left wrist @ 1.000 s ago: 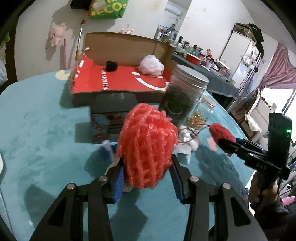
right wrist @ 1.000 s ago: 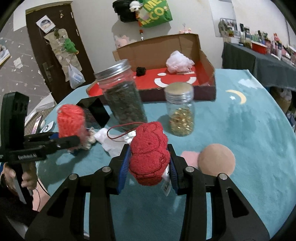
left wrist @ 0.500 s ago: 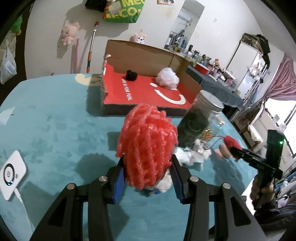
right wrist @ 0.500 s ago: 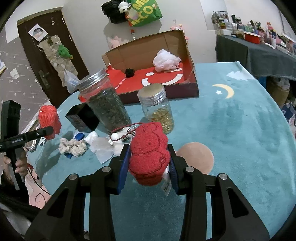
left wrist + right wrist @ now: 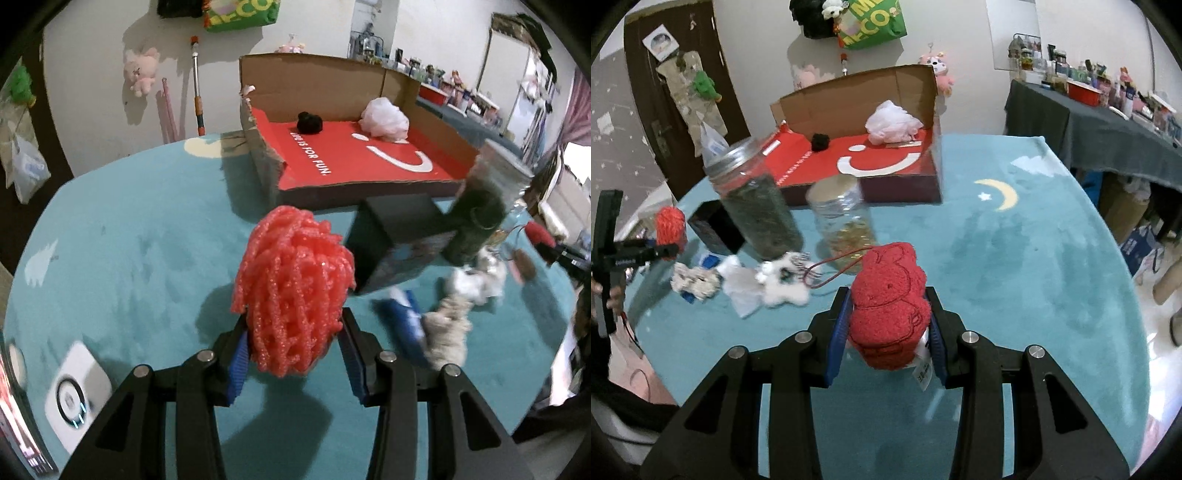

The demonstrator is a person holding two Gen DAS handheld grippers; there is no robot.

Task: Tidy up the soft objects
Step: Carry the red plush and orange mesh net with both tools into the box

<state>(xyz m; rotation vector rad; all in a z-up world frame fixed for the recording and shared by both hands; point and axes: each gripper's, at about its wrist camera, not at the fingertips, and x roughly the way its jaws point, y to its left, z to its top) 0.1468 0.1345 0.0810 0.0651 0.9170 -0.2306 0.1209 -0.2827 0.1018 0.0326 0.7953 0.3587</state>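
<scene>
Two handheld grippers, each closed on a soft item, are held above a teal, moon-patterned table cover point(image 5: 1015, 258). The left gripper point(image 5: 293, 350) points level toward the far wall, its blue-padded fingers point(image 5: 238, 356) pressing both sides of a coral foam mesh ball point(image 5: 291, 291), a bulging knot of looped netting that rises well above the fingertips. The right gripper point(image 5: 888, 332) is angled slightly downward, its fingers point(image 5: 840, 328) clamped on a red plush bunny point(image 5: 890, 306), fuzzy, upright, with stitched outlines and a white tag hanging just below the right finger.

Beyond the left fingertips and to their right lie a blue pouch point(image 5: 402, 325) and a frayed beige fabric scrap point(image 5: 447, 328), touching each other; a black box point(image 5: 395, 240) stands just past the ball. Ahead of the right fingers, to the left, a white plush star point(image 5: 783, 280) rests on crumpled white cloth, with a red cord looping back toward the bunny. Farther on stand a tall jar of dark leaves point(image 5: 757, 199) and a shorter jar of golden pieces point(image 5: 846, 218). Farthest, an open cardboard box point(image 5: 351, 125) with a red printed floor holds a black pom-pom point(image 5: 310, 122) and a white mesh puff point(image 5: 384, 120) near its back wall
</scene>
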